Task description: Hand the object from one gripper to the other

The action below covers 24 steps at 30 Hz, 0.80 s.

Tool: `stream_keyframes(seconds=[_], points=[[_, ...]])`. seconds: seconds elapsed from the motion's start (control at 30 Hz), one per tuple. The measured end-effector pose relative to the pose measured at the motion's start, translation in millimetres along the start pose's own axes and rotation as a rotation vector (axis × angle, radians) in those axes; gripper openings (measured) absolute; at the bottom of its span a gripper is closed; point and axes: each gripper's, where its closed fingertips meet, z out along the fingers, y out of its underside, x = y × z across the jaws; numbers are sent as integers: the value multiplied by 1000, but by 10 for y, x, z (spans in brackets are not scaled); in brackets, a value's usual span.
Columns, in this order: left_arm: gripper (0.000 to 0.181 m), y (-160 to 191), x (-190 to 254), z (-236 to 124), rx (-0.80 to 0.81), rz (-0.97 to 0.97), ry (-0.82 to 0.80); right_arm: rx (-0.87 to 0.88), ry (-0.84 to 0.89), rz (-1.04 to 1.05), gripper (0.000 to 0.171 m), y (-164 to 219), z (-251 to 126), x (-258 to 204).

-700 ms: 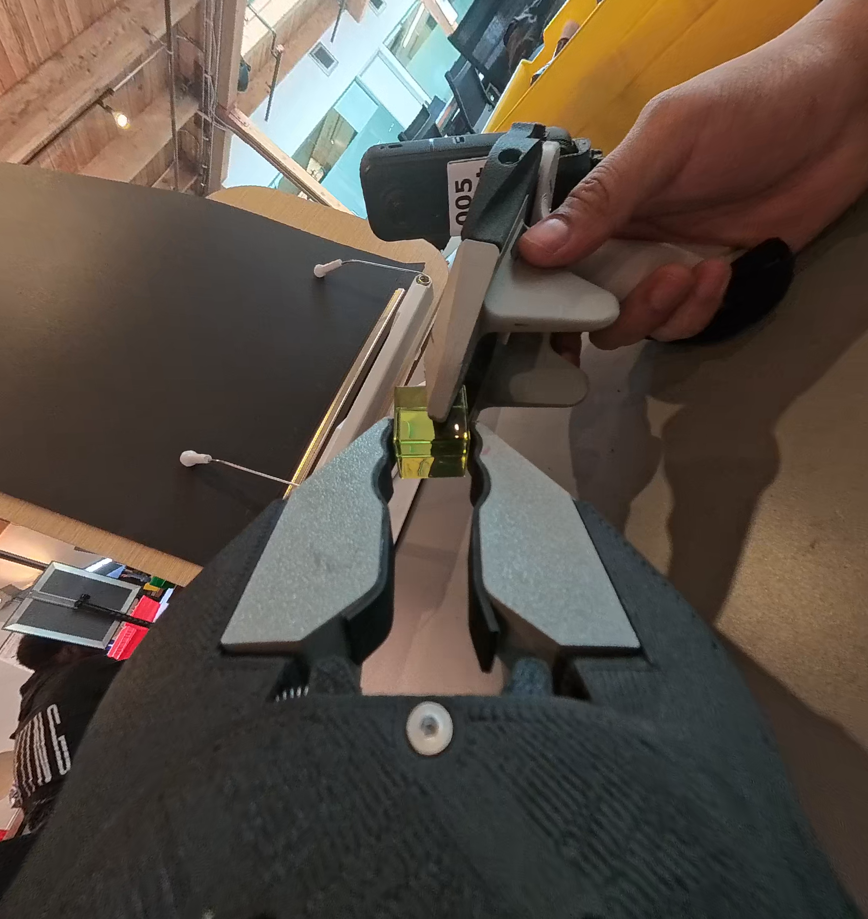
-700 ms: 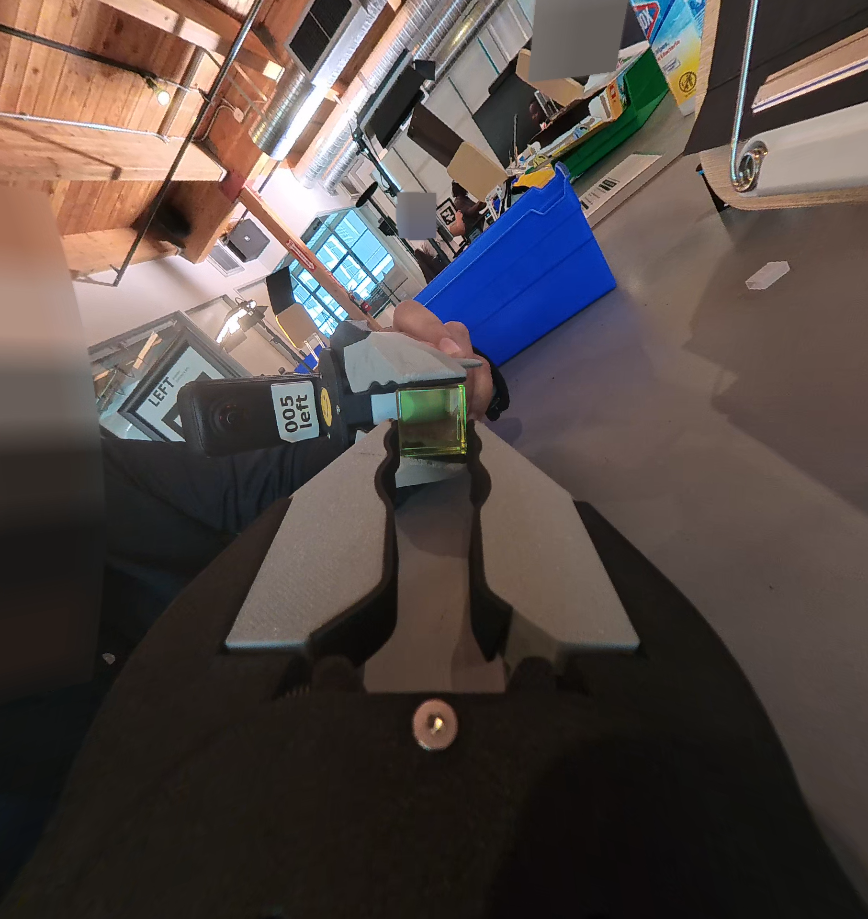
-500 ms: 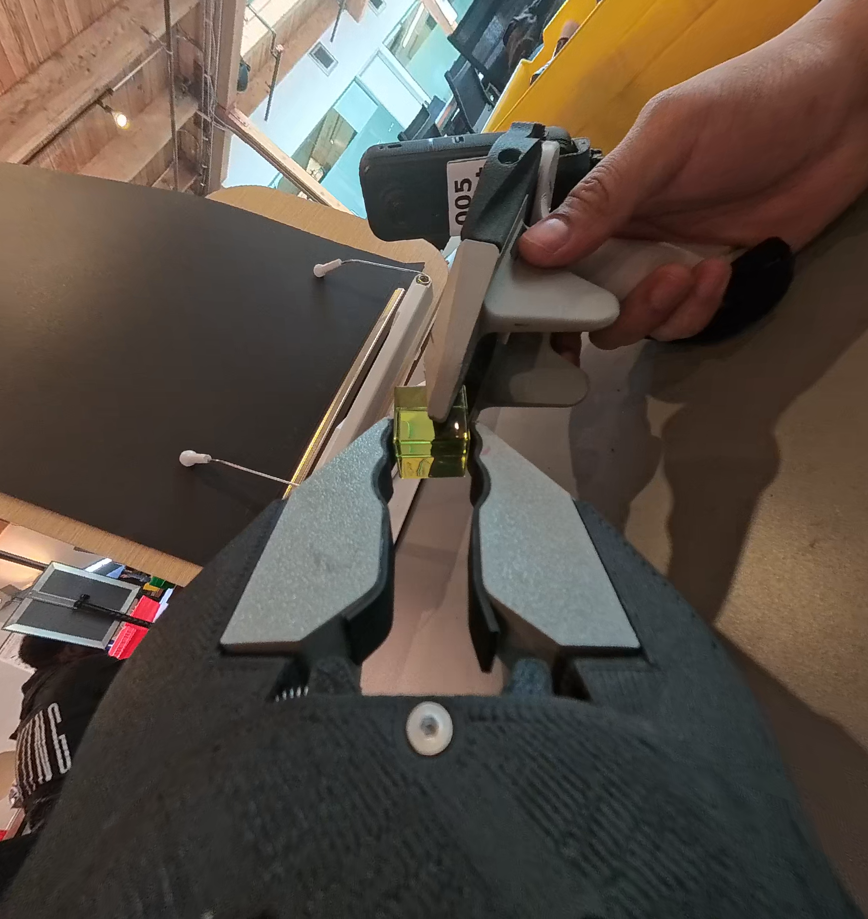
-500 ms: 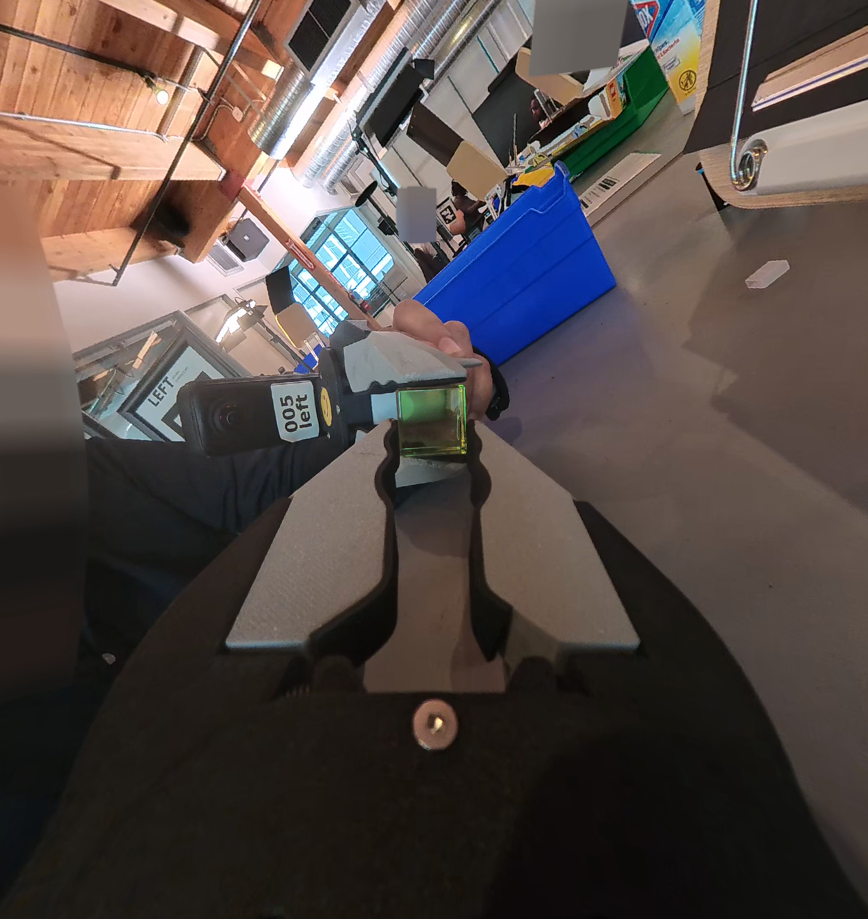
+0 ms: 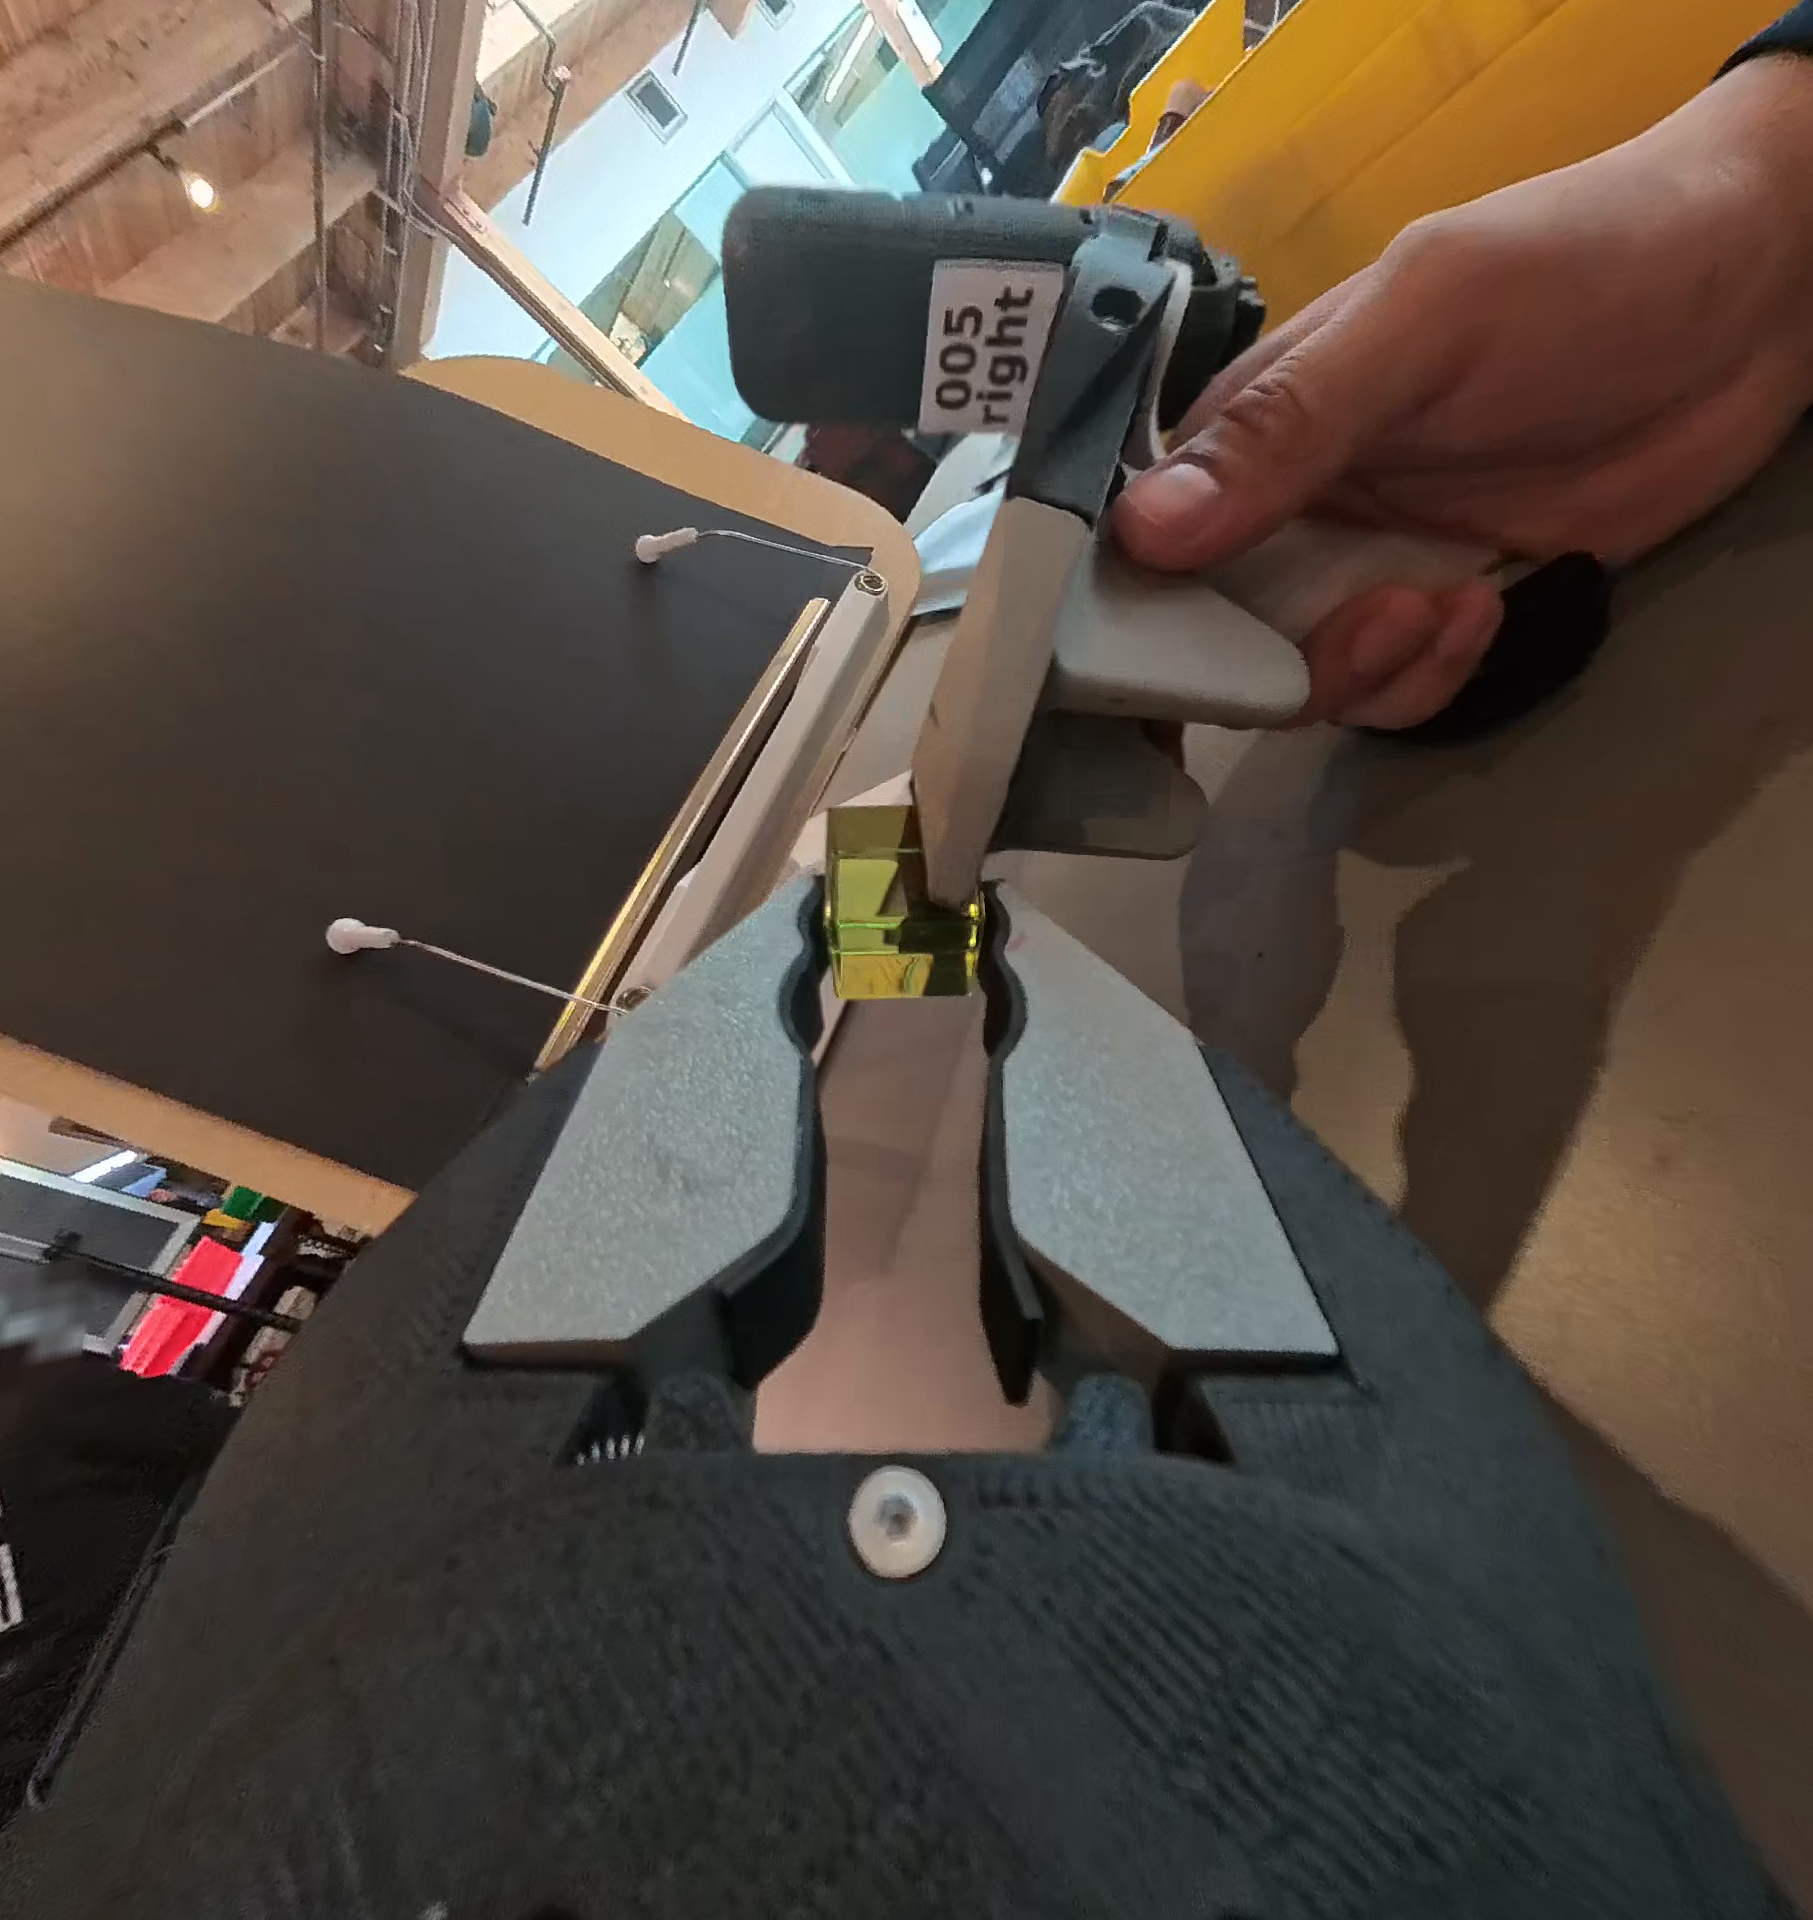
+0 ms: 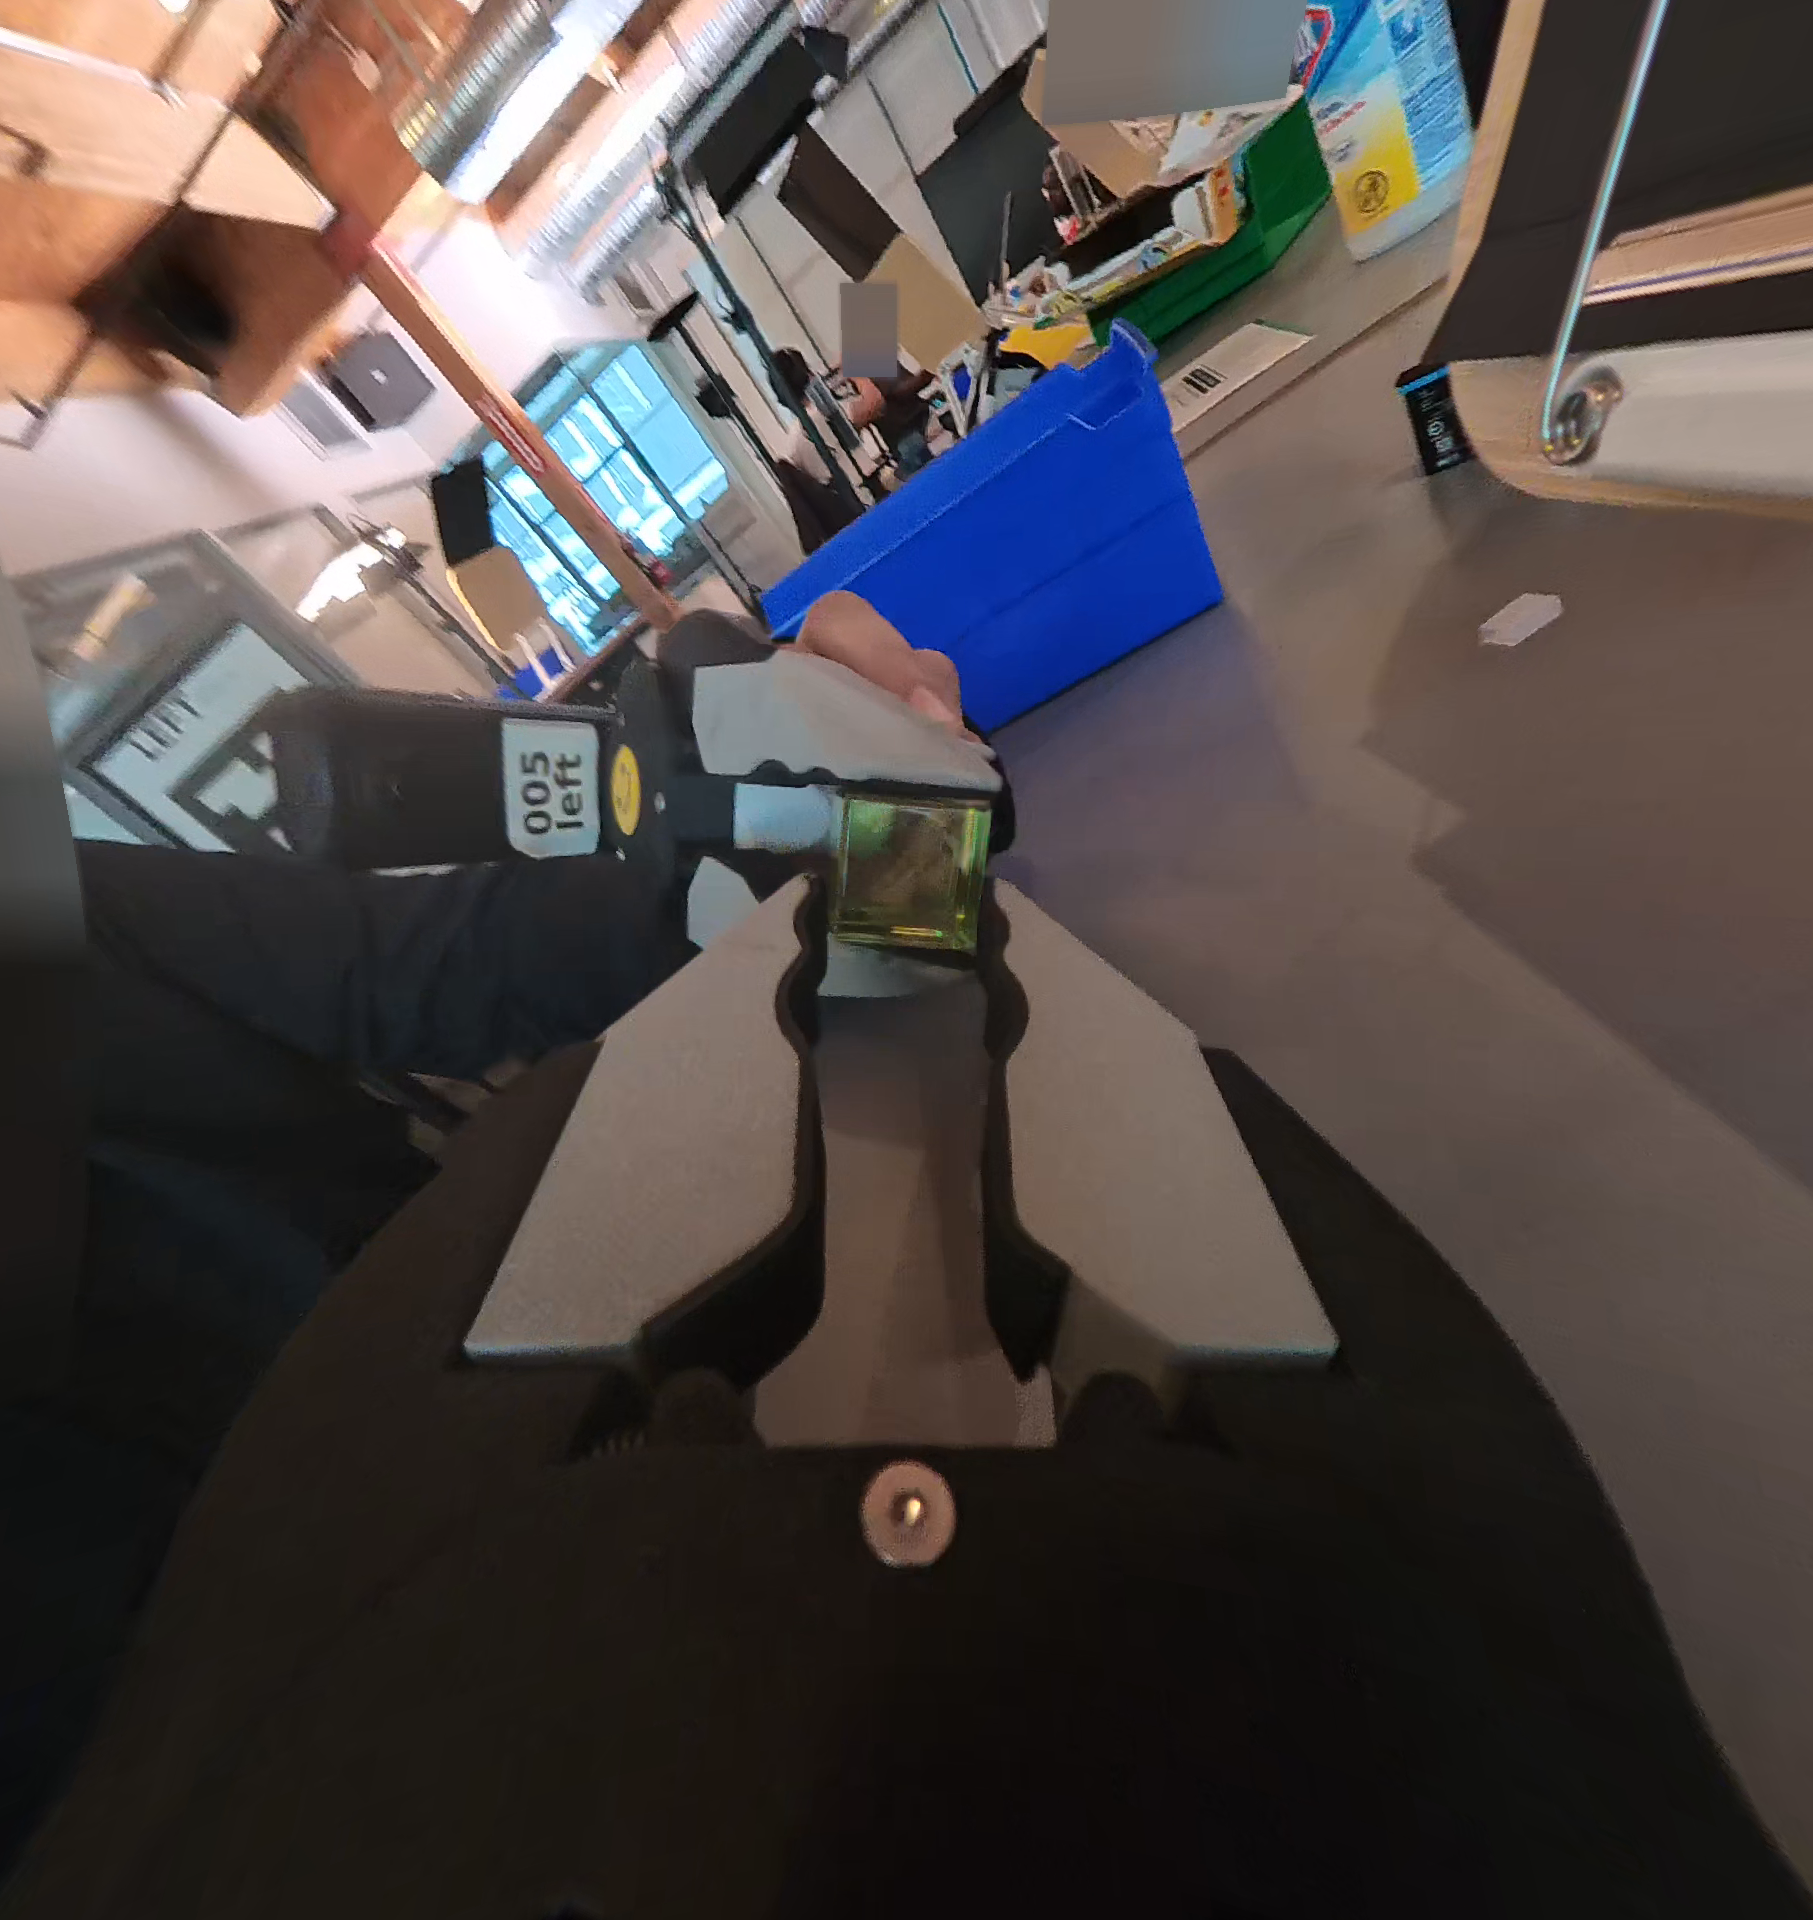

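Green-yellow see-through cube (image 5: 902,930) sits in mid-air at the meeting point of both grippers, above a grey table (image 6: 1504,935). In the left wrist view it lies between the tips of the left gripper (image 5: 902,940), whose two grey fingers (image 5: 673,1143) press against its sides at 9 and 3 o'clock, so that gripper is clamped on it. From 12 o'clock the right gripper (image 5: 959,873) comes down onto the same cube; one of its grey fingers lies across the cube's top face and the other is partly hidden behind, at about 1 o'clock. In the right wrist view the cube (image 6: 907,873) stands at the tips of the right gripper (image 6: 902,925), with the inner faces of its fingers (image 6: 673,1143) flanking the lower part of the cube; they look to be touching it, closed on its sides. There the left gripper (image 6: 907,821) reaches in from 9 o'clock, one finger above and one below the cube. A hand (image 5: 1504,395) holds the right gripper's handle at 2 o'clock in the left wrist view, and another hand (image 6: 881,665) shows behind the left gripper at 12 o'clock in the right wrist view. Farther out, a blue bin (image 6: 1037,561) stands on the table at 1 o'clock, and a black board (image 5: 310,675) with a pale wooden edge fills the 9 to 10 o'clock side of the left wrist view.
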Motion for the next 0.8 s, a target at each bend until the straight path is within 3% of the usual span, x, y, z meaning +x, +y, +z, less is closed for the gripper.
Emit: stream_keyframes(seconds=[0.03,0.5,0.8], points=[[26,4,1,0,-1,-2,2,-8,17,-20,25,7,4,5],[26,-38,-78,-40,53,-189,57,54,157,-238,40,-172,-118,3],[26,-187,9,-111,156,-420,249,23,178,-410,42,-187,-140,-133]])
